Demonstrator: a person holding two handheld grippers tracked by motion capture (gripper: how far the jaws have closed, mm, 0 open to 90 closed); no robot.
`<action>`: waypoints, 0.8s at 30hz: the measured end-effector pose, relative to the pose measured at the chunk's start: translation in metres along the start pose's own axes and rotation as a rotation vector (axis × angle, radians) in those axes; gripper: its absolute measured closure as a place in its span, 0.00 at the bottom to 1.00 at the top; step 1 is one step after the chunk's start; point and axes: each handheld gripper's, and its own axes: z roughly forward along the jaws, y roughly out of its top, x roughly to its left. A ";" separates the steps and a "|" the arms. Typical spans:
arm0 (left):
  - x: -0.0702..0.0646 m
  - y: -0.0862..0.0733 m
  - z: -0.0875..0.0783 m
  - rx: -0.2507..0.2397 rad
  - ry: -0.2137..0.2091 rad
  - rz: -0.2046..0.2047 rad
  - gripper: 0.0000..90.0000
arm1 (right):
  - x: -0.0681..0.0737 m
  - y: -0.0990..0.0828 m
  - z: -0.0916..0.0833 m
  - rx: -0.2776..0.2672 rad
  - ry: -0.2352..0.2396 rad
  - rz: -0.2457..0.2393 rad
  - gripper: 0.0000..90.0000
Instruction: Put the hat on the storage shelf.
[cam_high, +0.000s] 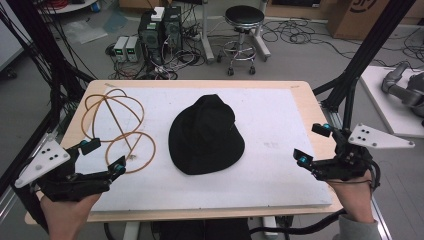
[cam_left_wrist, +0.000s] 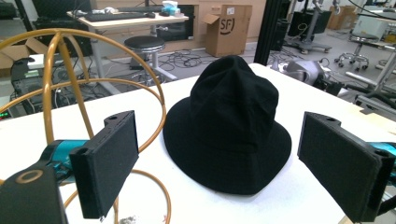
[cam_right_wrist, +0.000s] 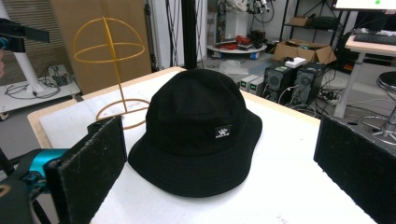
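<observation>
Right now the black hat (cam_high: 206, 136) sits flat in the middle of the white mat (cam_high: 280, 185), brim down and top up. The yellow wire stand (cam_high: 117, 127) is to the hat's left, near the far left corner, and its ring foot lies just beside the hat's brim but does not seem to touch it. The left gripper (cam_high: 105, 156) hovers at the near left edge, with its jaws wide apart and nothing between them. The right gripper (cam_high: 312, 145) hovers at the near right edge, and its jaws are wide apart and empty too. The hat lies between the two grippers, a bit farther up the table than both. From the left gripper the hat is ahead and to the right, past the stand's ring. From the right gripper it is ahead and to the left, with bare mat in between. The left gripper looks a little nearer to the hat, but the stand is close to its jaws, so the right one has the clearer way in. The hat is nearly round, a bit longer from front to back in the high view, so no side looks much better to grab. In the right gripper view the hat (cam_right_wrist: 196, 130) has a small black tag (cam_right_wrist: 223, 132) on its side with a white mark on it, too small to read. In the left gripper view a brown box (cam_left_wrist: 229, 28) far back on the floor has the letters "SF" on it.
</observation>
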 end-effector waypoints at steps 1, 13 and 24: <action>0.000 -0.001 -0.002 -0.001 0.003 -0.004 0.14 | -0.001 0.001 0.004 0.002 0.003 -0.006 0.02; 0.001 -0.005 -0.013 -0.013 0.004 -0.029 0.14 | -0.009 0.012 0.066 0.077 0.062 -0.013 0.02; -0.002 -0.010 -0.024 -0.015 0.004 -0.014 0.14 | -0.015 0.017 0.116 0.131 0.099 -0.021 0.02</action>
